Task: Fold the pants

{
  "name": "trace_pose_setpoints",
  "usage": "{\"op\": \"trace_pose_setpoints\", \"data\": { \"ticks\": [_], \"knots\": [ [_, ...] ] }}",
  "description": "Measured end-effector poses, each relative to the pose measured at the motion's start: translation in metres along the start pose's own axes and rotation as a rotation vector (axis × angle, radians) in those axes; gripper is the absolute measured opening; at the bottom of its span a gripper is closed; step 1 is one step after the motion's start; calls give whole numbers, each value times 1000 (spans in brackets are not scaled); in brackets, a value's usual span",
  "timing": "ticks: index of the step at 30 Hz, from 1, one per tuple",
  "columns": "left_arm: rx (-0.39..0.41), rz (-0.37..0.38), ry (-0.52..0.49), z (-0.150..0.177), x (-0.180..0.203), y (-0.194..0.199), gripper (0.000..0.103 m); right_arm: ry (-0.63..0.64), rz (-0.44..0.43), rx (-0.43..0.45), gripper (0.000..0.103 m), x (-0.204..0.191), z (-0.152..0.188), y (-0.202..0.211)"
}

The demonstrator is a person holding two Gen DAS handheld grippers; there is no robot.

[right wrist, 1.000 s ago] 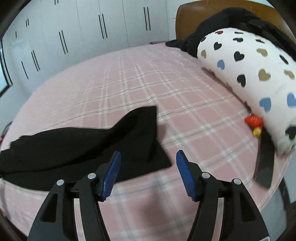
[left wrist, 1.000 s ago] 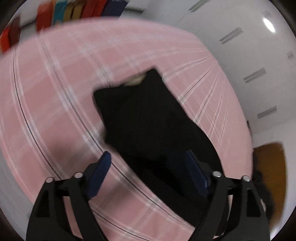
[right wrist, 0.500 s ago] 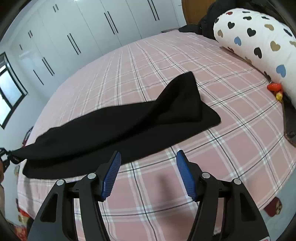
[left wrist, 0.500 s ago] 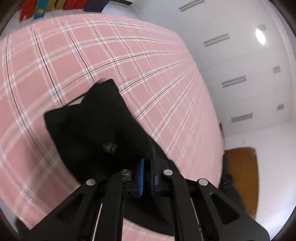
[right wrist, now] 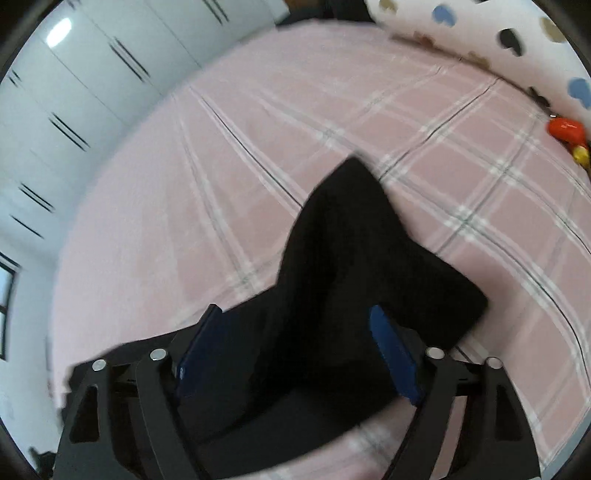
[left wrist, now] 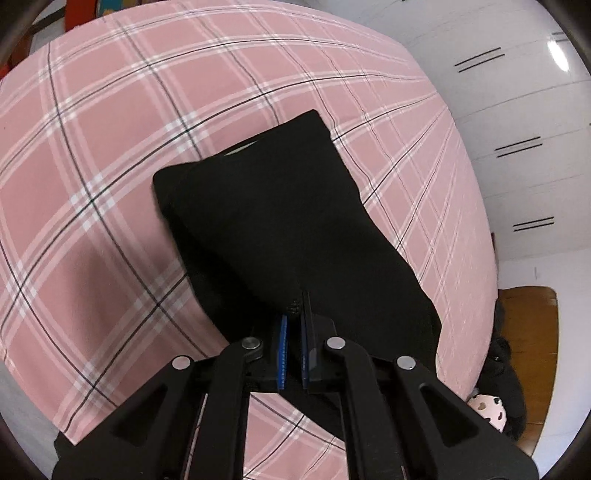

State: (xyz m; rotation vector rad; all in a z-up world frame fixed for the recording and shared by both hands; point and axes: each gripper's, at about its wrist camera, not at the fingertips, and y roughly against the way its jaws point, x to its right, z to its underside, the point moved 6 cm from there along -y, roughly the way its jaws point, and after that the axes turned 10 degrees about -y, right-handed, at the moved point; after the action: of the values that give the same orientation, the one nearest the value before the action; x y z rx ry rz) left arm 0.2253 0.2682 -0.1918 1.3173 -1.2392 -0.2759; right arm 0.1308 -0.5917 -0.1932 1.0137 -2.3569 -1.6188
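The black pants [left wrist: 280, 229] lie on a bed covered by a pink plaid sheet [left wrist: 110, 155], filling the centre and lower middle of the left wrist view. Seen there, the cloth forms a broad, flat panel with a squared end toward the upper middle of the frame, where a thin pale strip shows at the edge. In the right wrist view the pants [right wrist: 354, 258] run from the bottom centre up to a pointed tip at mid-frame, with a second lobe spreading to the lower right.

The left gripper [left wrist: 293, 325] is pinched fully together on a small bunch of the black fabric, its blue pads [left wrist: 282, 350] almost meeting. A second ago those fingers stood wide apart over the cloth. The right gripper [right wrist: 295, 350] is closing, with the pants lying between its blue pads [right wrist: 393, 354]; the pads do not yet press the cloth. A second ago it hung higher over the bed, short of the fabric, and the garment stretched long toward the left.

The fabric is matte, soft and unpatterned. The sheet carries white and dark grid lines. A white bolster with coloured hearts [right wrist: 517, 33] sits at the upper right, a small red and yellow toy [right wrist: 567, 133] beside it. Glossy white wardrobe doors [right wrist: 92, 92] with slim dark handles fill the upper left.
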Motion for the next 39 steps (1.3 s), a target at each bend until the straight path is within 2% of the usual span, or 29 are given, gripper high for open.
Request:
{"op": "trace_pose_setpoints", "data": {
  "ticks": [1,2,3,5,7,9,10,12,14,15,17,21,23,24,25,27,28,29,30,32,33,36,38,39],
  "knots": [
    [0,-3,-6,-5,6,-2,4,15,11,-27,10,-3,-1,-11],
    [6,1,-24,-14,15,1,4,27,40,-41,9,-6,-7,-17],
    [19,16,-44,-22,21,5,4,12,-17,-25,9,-13,-14,-9],
    [68,71,-110,-36,44,27,4,9,-236,70,8,-38,-35,43],
    [104,99,-184,-44,65,46,4,59,-360,142,8,-50,-43,93],
    [119,65,-242,-42,67,53,4,86,-351,159,8,-36,-39,107],
    [104,31,-257,-37,57,47,4,86,-309,119,8,-17,-34,94],
    [50,8,-223,-23,30,30,4,56,-224,38,8,20,-19,59],
    [-11,-42,-191,-4,2,8,4,14,-164,-69,8,54,4,18],
    [-25,-78,-196,4,-8,1,4,15,-159,-78,9,59,10,11],
    [-33,-100,-198,16,-19,-6,5,31,-167,-35,11,58,15,16],
    [2,-74,-152,23,-28,0,12,66,-122,-22,26,48,12,23],
    [10,-69,-151,22,-28,2,12,63,-125,-20,27,41,7,23],
    [24,-64,-156,21,-26,3,10,60,-134,-11,21,40,7,26],
    [38,-64,-171,19,-22,6,10,62,-138,6,11,37,3,30],
    [38,-90,-198,18,-17,4,11,71,-187,38,11,29,-3,45],
    [21,-121,-223,18,-16,3,12,83,-206,61,15,29,0,53],
    [8,-148,-245,19,-16,2,13,105,-193,79,24,32,-2,57],
    [1,-165,-261,21,-18,3,13,116,-148,68,40,41,-1,52],
    [11,-192,-268,26,-18,7,17,95,-28,27,40,71,3,40],
    [26,-201,-269,29,-17,11,19,68,-25,13,41,83,4,39],
    [86,-226,-302,42,-8,30,30,11,-76,45,41,101,3,56],
    [125,-252,-349,51,5,44,42,-18,-133,45,49,101,-3,61],
    [140,-256,-373,57,12,51,46,-21,-146,40,58,99,-7,60]
  ]
}}
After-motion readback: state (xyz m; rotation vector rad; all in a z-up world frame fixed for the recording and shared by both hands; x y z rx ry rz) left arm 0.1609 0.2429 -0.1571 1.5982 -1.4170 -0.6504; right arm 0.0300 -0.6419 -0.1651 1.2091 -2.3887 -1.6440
